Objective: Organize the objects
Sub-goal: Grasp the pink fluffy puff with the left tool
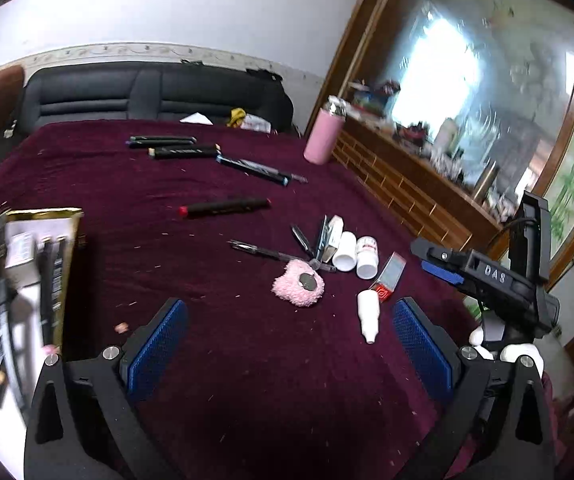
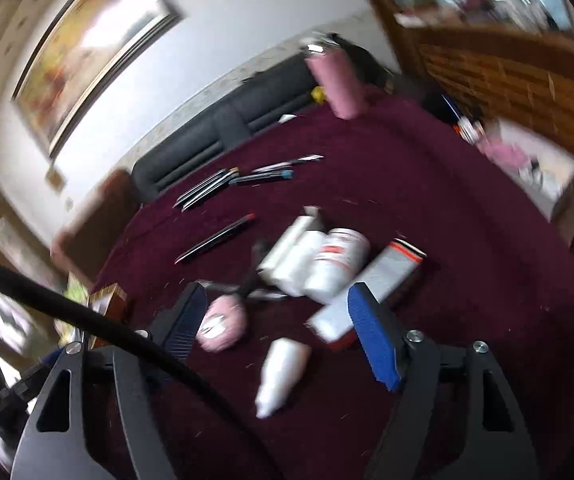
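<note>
Both my tools, left & right, gape wide w/ nothing held, above bottles on tabletop.

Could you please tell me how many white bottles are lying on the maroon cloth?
3. Two white bottles lie side by side beside the pens, and a smaller nozzle bottle lies nearer the camera, by the red-ended box. None seems hidden.

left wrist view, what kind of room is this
Most likely a home living room: a dark upholstered sofa stands behind the table with the maroon velvet cloth, and a wooden wall cabinet with a large mirror fills the right side.
</note>
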Available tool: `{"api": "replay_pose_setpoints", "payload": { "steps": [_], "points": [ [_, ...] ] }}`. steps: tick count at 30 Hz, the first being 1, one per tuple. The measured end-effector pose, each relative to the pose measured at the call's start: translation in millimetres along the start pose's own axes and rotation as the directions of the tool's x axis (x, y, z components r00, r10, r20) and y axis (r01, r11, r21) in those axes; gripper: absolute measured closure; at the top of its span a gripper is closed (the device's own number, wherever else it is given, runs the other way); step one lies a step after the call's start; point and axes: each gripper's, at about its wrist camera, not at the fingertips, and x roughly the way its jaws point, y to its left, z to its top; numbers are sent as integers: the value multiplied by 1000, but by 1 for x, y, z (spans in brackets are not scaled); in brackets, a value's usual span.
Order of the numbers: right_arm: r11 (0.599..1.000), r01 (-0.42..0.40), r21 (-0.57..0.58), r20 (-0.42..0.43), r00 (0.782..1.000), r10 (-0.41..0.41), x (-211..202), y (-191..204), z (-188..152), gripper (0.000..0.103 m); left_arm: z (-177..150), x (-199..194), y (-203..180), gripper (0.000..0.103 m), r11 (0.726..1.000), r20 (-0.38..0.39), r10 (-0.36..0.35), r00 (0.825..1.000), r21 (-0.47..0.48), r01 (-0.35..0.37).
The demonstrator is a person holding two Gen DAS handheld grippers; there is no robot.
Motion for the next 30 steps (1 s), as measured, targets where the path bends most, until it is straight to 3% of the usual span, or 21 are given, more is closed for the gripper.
{"api": "replay_pose_setpoints", "payload": {
  "steps": [4, 9, 13, 15, 17, 20, 25, 30],
  "points": [
    [990, -32, 134, 16, 999, 30, 3, -37, -1, 29, 3, 49, -21, 3, 994, -59, 54, 997, 99, -48],
    [980, -90, 176, 1, 996, 91, 4, -44, 3, 29, 5, 114, -36, 3, 973, -111, 128, 986, 207, -103],
    [983, -86, 164, -25, 996, 91, 12, -42, 2, 29, 5, 148, -44, 4, 972, -128, 116, 985, 220, -86],
    [979, -74, 189, -40, 996, 83, 17, -47, 1, 29, 0, 167, -48, 7, 969, -213, 100, 972, 244, -47],
    [973, -73, 221, -47, 995, 85, 20, -54, 0, 29, -3, 167, -48, 45, 971, -242, 63, 968, 237, -4],
    [964, -72, 254, -60, 994, 90, 22, -61, -1, 29, -4, 156, -37, 73, 983, -240, 57, 969, 183, -12],
    [969, -74, 238, -67, 993, 93, 23, -59, -2, 29, -8, 137, -24, 75, 993, -254, 17, 967, 116, 13],
    [983, -93, 161, -88, 990, 108, 27, -45, -3, 29, -15, 82, -15, 75, 996, -187, -55, 981, 57, 67]
  ]
}}
